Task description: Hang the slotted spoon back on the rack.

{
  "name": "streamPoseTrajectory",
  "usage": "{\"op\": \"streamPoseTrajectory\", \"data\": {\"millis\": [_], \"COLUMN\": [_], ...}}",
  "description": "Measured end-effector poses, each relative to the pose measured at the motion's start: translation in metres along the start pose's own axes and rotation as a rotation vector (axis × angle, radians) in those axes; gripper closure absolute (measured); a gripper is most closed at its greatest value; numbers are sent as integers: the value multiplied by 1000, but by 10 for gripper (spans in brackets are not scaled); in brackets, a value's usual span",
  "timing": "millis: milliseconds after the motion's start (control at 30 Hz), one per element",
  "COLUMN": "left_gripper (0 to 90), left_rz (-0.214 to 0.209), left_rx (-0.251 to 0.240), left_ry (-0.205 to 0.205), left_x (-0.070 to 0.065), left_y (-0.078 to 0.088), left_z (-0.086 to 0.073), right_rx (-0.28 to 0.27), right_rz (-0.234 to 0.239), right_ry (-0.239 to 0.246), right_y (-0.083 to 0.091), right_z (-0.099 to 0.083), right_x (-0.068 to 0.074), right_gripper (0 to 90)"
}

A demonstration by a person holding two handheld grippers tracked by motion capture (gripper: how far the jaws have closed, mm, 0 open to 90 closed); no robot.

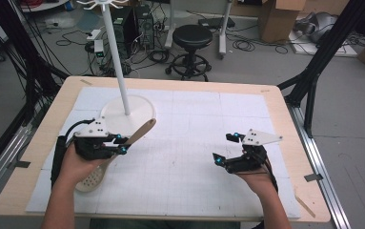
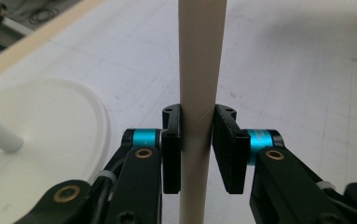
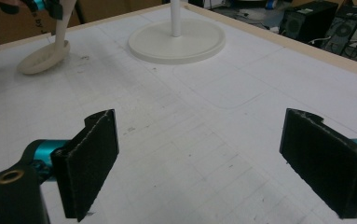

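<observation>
The left gripper is clamped on the handle of a cream slotted spoon; in the left gripper view both pads press the flat handle from either side, with no gap showing. The spoon's perforated bowl rests on the tabletop near the person's left hand, and the handle slopes up and forward so that its tip lies over the rim of the round base of a white stand. Hooks show at the stand's top at the upper edge of the high view. The right gripper is held above the right part of the tabletop with its jaws wide apart and nothing between them, well apart from the spoon. Judged progress: the grasp is made, but the bowl is not yet off the surface. If the work is hanging the spoon on the stand, the lift, the reach to a hook and the release all remain. Whether the handle has a hanging hole cannot be told.
</observation>
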State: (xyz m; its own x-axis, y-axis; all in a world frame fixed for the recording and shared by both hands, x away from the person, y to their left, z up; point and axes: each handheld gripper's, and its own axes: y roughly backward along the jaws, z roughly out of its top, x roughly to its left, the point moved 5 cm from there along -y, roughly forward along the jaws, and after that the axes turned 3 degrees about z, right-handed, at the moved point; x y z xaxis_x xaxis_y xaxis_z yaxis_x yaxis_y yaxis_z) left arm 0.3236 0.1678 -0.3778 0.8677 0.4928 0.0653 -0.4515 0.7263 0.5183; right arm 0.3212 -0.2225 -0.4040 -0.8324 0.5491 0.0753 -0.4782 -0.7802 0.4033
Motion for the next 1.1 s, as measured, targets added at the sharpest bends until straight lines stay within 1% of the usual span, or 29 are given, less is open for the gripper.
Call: {"op": "streamPoseTrajectory", "data": {"millis": [33,67,100,167,267,333,400,500,567,600,667,700,767,867,933,967,1033,1100], "left_gripper": [739,739,739,739,738,739,739,739,739,739,739,739,739,739,739,739,739,739], "left_rz": [9,9,10,10,17,20,20,20,23,26,28,28,32,36,46,47,51,52], "left_rx": [-31,-31,-52,-77,-79,-90,-89,-96,-110,-135,-155,-155,-172,-173,-172,-171,-172,-166], "left_ry": [7,7,12,23,22,19,18,28,36,46,53,53,60,57,58,53,58,53], "left_x": [1,1,2,4,4,5,6,8,9,11,12,12,14,15,17,18,20,22], "left_y": [6,6,9,16,18,21,21,22,24,28,31,31,37,40,42,43,45,48], "left_z": [3,3,5,9,13,17,17,17,18,20,23,23,28,32,36,37,40,43], "right_rx": [0,0,0,-5,-8,-8,-7,-10,-10,-11,-12,-12,-12,-12,-14,-17,-18,-22], "right_rz": [-1,-1,-1,-2,-1,-2,-2,-1,-3,-3,-3,-3,-2,-1,-1,-3,-2,-4], "right_ry": [0,0,-1,-3,-3,0,-2,-3,-6,-4,-4,-4,-4,-5,-5,-4,-7,-4], "right_y": [0,0,0,0,1,0,0,1,1,1,1,1,1,1,1,2,2,2], "right_z": [0,0,0,1,1,2,1,2,2,2,2,2,2,2,2,2,2,2], "right_x": [0,0,-1,-1,-1,-1,0,-1,-2,-2,-2,-2,-1,-1,-1,-2,-2,-2], "right_gripper": [107,107,107,107,107,107,107,107,107,107,107,107,107,107,107,107,107,107]}}
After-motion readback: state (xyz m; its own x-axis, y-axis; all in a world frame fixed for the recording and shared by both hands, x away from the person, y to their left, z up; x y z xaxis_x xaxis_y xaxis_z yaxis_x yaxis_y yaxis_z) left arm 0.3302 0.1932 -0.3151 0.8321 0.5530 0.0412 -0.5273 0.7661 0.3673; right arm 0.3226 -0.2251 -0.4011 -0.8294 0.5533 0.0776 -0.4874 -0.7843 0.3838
